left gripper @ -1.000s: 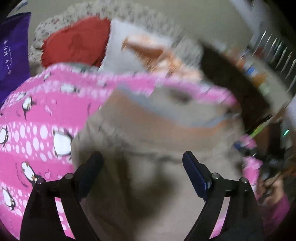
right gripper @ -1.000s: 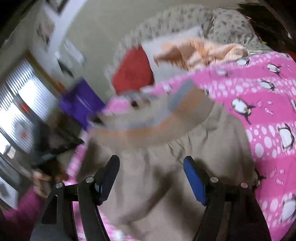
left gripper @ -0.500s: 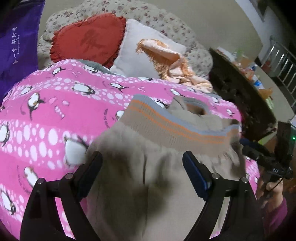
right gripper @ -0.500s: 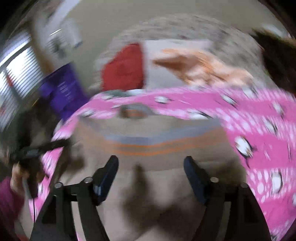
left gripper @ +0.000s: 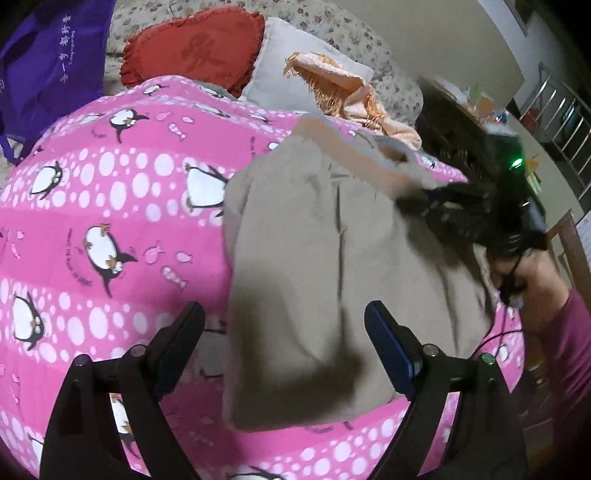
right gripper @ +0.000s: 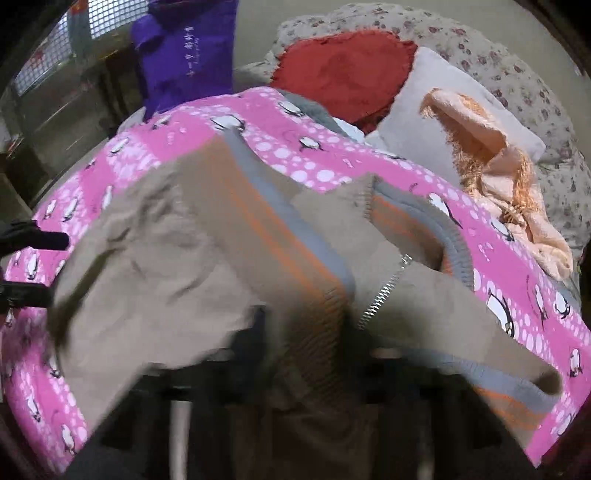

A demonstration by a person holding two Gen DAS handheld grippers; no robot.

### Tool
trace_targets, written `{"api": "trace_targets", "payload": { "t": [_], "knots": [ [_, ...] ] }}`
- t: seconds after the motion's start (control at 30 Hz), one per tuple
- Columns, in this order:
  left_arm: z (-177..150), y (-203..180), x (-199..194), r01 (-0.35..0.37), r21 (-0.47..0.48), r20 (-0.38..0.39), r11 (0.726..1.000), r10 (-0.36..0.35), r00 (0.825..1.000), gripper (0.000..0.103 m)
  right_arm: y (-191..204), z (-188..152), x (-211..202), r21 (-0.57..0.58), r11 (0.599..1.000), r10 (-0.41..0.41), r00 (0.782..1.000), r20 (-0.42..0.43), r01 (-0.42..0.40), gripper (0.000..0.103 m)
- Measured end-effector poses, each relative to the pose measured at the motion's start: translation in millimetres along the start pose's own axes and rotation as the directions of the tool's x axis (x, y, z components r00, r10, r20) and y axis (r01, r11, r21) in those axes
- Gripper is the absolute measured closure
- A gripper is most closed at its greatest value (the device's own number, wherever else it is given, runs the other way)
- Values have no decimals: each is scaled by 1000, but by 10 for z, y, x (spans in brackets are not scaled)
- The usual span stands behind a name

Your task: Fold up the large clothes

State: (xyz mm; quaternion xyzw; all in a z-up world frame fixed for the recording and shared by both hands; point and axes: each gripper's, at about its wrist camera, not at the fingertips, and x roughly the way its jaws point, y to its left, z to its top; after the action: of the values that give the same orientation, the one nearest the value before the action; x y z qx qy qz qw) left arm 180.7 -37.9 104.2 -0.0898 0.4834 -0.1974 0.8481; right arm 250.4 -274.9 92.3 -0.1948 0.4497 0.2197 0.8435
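Beige zip-up jacket (left gripper: pixel 314 266) with a grey-and-orange ribbed hem, spread over a bright pink penguin-print blanket (left gripper: pixel 110 206), filling the centre and right of the left wrist view. Left claw (left gripper: pixel 284 347) at the bottom of that frame, jaws wide apart, hovering over the jacket's lower left edge; blue-padded finger (left gripper: pixel 388 343) above the beige cloth, black finger (left gripper: pixel 181 332) above pink blanket, neither pressing on anything. Right claw (left gripper: pixel 436 201) at the right middle of the same frame, blurred, reaching to the jacket's ribbed hem, with a person's hand (left gripper: pixel 524 269) and magenta sleeve (left gripper: pixel 569 332) behind it. In the right wrist view, right claw (right gripper: pixel 303 332) low in the centre, mostly buried under cloth, jaws closing with a fold of the ribbed hem between them; whether the pads already press on the cloth cannot be told, given the blur. Metal zipper (right gripper: pixel 384 291) just right of that fold, running diagonally. Beyond the blanket, toward the top of both frames: red heart-shaped cushion (left gripper: pixel 195 48), white pillow (left gripper: pixel 291 70), peach fringed cloth (left gripper: pixel 351 99), floral cover (left gripper: pixel 354 33). Purple bag with white lettering (left gripper: pixel 51 62) at the upper left.
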Motion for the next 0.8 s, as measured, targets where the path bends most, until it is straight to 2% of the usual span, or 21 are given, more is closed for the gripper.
{"api": "trace_targets", "payload": {
  "t": [0.07,0.17,0.2,0.23,0.3,0.37,0.4,0.47,0.5,0.53,0.6,0.7,0.77,0.8],
  "knots": [
    [-24,-8,-8,-17,17,8,1000,17,1000,14,8,27,-86,-7,999,-33,999,27,33,92],
    [-23,-31,-44,7,14,30,1000,-7,1000,14,-233,150,-194,103,992,-90,990,105,79,94],
    [-31,-36,-52,16,8,36,1000,-16,999,14,-291,175,-165,137,987,-99,989,105,85,94],
    [-21,-67,-41,29,1,37,1000,-29,999,14,-333,198,-88,161,982,-118,988,99,101,101],
    [-21,-96,5,36,-2,29,999,-36,999,14,-382,215,129,174,962,-225,972,66,211,103],
    [-18,-144,85,8,7,21,1000,-8,1000,14,-472,163,308,243,954,-183,983,13,174,103],
    [-21,-155,120,5,6,17,1000,-5,1000,14,-499,113,294,273,953,-145,989,27,132,103],
    [-34,-154,175,17,0,5,1000,-17,1000,14,-542,17,112,320,944,-104,993,62,79,98],
    [-36,-154,205,12,3,1,1000,-12,1000,14,-593,-61,-32,350,936,-59,996,64,33,84],
    [-37,-151,238,-1,8,-3,1000,1,1000,14,-642,-138,-167,369,929,-38,997,72,9,60],
    [-45,-127,303,-17,4,-7,1000,17,1000,14,-656,-278,-412,380,924,-7,994,111,-36,47],
    [-65,-74,368,-14,-40,-17,999,14,1000,14,-575,-524,-608,339,937,45,994,102,-78,47],
    [-82,-54,399,-13,-58,-16,998,12,1000,14,-500,-650,-577,303,952,25,997,78,-48,48],
    [-91,-57,414,-19,-58,-16,998,18,1000,14,-484,-724,-487,281,960,-20,999,50,5,48]
  ]
}}
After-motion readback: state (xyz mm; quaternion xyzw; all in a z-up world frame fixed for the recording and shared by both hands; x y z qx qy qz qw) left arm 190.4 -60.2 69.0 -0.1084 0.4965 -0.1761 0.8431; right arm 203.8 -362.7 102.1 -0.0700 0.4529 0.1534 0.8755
